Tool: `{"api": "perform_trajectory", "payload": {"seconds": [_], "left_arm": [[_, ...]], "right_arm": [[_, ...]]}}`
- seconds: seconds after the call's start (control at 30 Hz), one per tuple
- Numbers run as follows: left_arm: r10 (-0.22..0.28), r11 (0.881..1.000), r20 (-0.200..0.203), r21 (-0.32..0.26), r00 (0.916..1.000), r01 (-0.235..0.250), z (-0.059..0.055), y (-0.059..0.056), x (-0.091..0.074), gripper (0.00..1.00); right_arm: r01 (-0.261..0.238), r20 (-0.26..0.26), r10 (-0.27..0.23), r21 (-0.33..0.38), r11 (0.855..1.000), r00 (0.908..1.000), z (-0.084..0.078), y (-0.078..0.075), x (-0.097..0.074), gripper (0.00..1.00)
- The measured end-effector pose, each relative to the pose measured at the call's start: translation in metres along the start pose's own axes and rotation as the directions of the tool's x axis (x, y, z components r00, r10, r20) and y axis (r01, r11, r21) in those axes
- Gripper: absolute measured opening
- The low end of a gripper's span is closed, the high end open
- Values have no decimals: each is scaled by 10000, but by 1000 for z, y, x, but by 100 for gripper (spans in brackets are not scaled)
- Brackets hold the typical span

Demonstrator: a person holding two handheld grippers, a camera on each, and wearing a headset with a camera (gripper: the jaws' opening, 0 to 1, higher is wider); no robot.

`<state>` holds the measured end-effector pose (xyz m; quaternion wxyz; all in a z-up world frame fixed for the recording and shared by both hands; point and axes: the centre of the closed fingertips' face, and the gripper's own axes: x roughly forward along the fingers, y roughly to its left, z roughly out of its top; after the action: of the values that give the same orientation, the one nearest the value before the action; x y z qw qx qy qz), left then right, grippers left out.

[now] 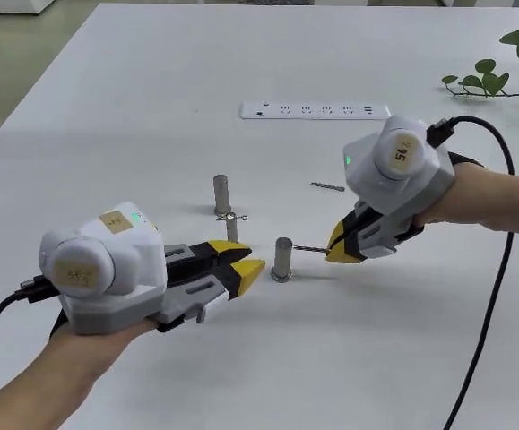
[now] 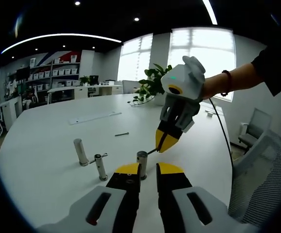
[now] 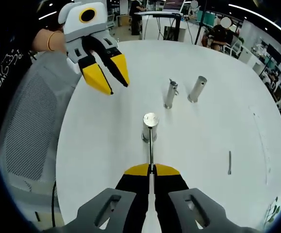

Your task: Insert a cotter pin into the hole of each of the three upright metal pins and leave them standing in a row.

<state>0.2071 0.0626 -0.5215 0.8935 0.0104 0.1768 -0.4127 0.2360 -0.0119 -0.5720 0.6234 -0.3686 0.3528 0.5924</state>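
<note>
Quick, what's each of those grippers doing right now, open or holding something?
Left gripper: open, holding nothing.
Right gripper: closed on a cotter pin.

My broad white bench [image 1: 107, 134] has a smooth, matt top with only a faint sheen. The three upright cylindrical pins are bare silvery metal, brushed rather than mirror-bright: the near pin [image 1: 282, 259], the middle pin [image 1: 232, 229] and the far pin [image 1: 221, 194]. The thin cotter pin [image 1: 309, 248] is darker, duller metal wire. My left claw [image 1: 252, 262] and right claw [image 1: 331, 252] have smooth yellow plastic tips on black plastic, under pale grey satin plastic shells. The long white power strip [image 1: 315, 111] looks like glossy plastic, and the black cable [image 1: 497, 269] looks rubbery and matt.
</note>
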Motion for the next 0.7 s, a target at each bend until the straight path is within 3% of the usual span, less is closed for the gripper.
{"api": "perform_trajectory", "payload": {"seconds": [0.17, 0.53, 0.7], "left_arm": [[200, 9998, -121, 32, 9997, -200, -6, 3, 7, 11], [825, 9962, -966, 369, 9919, -792, -30, 14, 32, 14], [922, 9956, -1017, 275, 9905, -899, -33, 15, 40, 15]], "right_arm": [[-54, 31, 54, -39, 10000, 10000, 3, -1, 2, 0], [-128, 11, 128, -77, 9999, 9999, 4, 1, 2, 0], [-170, 1, 170, -67, 9998, 9999, 3, 0, 2, 0]]}}
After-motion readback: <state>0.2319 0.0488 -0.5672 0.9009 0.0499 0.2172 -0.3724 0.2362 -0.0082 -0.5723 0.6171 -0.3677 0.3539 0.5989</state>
